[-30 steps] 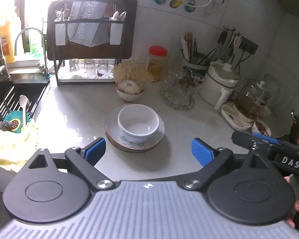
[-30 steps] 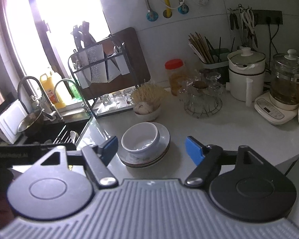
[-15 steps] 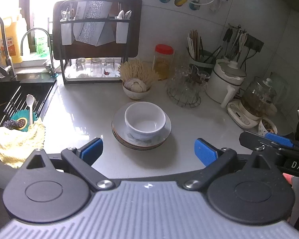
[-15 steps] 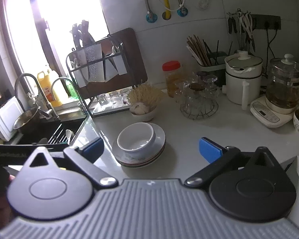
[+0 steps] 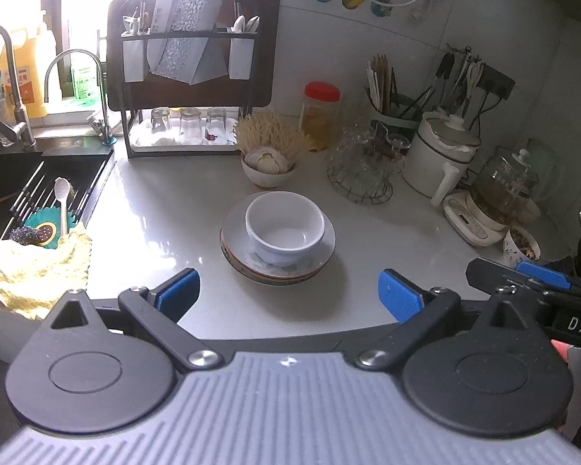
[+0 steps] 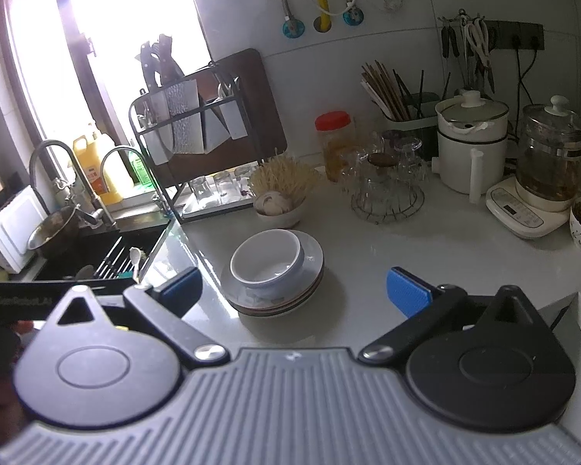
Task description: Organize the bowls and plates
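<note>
A white bowl point(image 5: 284, 228) sits upright on a small stack of plates point(image 5: 236, 248) in the middle of the white counter; they also show in the right wrist view, the bowl point(image 6: 267, 261) on the plates point(image 6: 313, 267). My left gripper point(image 5: 288, 290) is open and empty, a short way in front of the stack. My right gripper point(image 6: 294, 290) is open and empty, also just in front of the stack. The right gripper's fingers show at the right edge of the left wrist view point(image 5: 542, 275).
A sink point(image 5: 38, 190) with a spoon and a yellow cloth point(image 5: 35, 267) lies to the left. A dish rack point(image 5: 189, 73) with glasses stands behind. A small bowl with a brush point(image 5: 269, 162), a wire basket of glasses point(image 5: 362, 170), a white pot point(image 5: 443, 159) and a glass kettle point(image 5: 503, 193) crowd the back right.
Both grippers have drawn back and up a little from the stack. The right gripper's jaws have opened wider. The bowl and plates have not moved.
</note>
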Tool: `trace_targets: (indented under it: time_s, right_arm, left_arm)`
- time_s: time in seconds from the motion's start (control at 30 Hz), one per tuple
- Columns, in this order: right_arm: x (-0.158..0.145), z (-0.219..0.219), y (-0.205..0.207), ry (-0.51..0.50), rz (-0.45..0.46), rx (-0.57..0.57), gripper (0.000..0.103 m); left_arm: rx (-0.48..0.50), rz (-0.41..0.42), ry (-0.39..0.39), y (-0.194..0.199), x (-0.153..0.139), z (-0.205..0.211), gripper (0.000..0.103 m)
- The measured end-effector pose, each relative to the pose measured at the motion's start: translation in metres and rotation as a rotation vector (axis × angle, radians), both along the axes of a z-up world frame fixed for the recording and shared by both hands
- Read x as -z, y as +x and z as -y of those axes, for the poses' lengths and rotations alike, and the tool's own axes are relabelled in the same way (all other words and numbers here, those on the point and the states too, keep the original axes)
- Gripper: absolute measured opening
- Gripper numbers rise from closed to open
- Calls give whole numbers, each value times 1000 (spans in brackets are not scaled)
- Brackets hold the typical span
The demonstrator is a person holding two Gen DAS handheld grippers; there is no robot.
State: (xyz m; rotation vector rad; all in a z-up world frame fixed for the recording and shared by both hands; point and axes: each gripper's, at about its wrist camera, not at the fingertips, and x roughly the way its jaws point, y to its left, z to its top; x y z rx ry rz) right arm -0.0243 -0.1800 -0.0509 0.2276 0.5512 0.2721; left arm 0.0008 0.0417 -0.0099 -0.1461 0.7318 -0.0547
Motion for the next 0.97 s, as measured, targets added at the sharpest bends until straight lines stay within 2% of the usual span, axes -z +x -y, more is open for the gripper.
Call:
trace_targets:
  time_s: [0.97]
  right_arm:
    - [1,-1,-3,8,-6,8,103]
  left_arm:
    - [0,-1,1,2,1,-2,102]
